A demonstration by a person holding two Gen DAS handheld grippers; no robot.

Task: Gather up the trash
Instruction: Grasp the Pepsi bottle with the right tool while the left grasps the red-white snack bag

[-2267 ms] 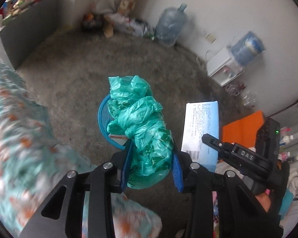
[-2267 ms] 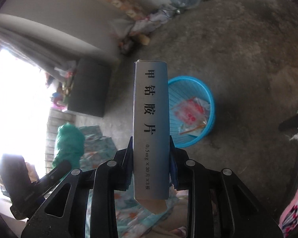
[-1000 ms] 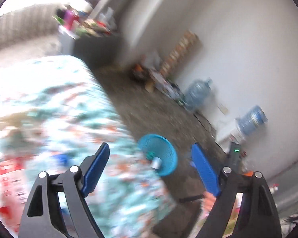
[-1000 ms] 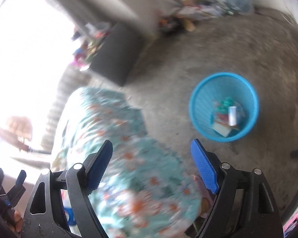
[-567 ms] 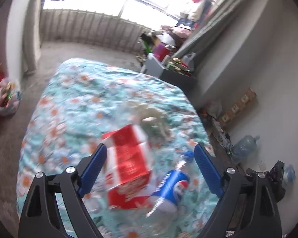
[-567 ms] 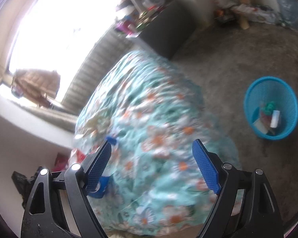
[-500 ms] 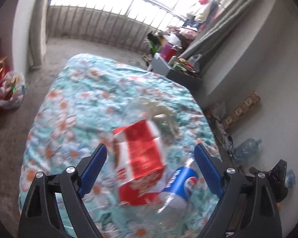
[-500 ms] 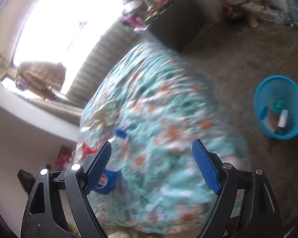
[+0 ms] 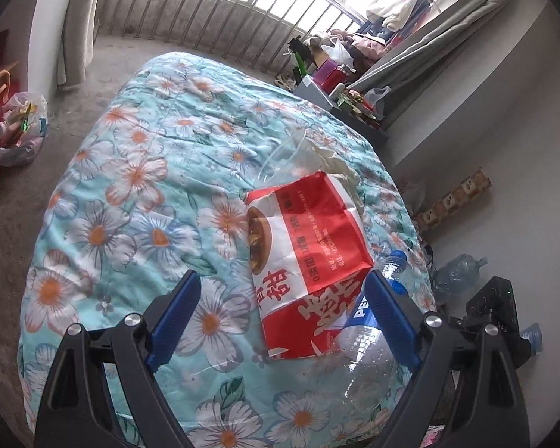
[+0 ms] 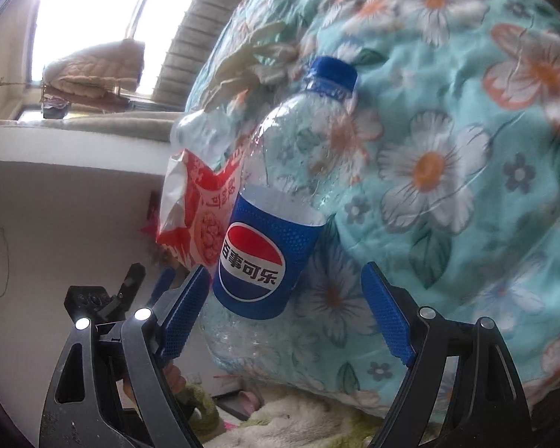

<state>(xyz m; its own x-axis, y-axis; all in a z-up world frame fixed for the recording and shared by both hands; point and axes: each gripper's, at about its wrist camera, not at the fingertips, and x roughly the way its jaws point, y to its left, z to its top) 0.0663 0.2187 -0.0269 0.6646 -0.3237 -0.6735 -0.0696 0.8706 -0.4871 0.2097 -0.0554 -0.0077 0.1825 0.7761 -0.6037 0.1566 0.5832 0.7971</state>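
Now bottle [image 10: 280,186], red bag [image 9: 306,261], floral quilt [image 9: 138,186]

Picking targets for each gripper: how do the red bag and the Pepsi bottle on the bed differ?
The red bag is opaque, flat-sided printed packaging; the Pepsi bottle is clear, rounded plastic with a blue cap and label. The bag looks wider than the bottle. Both lie side by side on the floral bedspread, ungripped.
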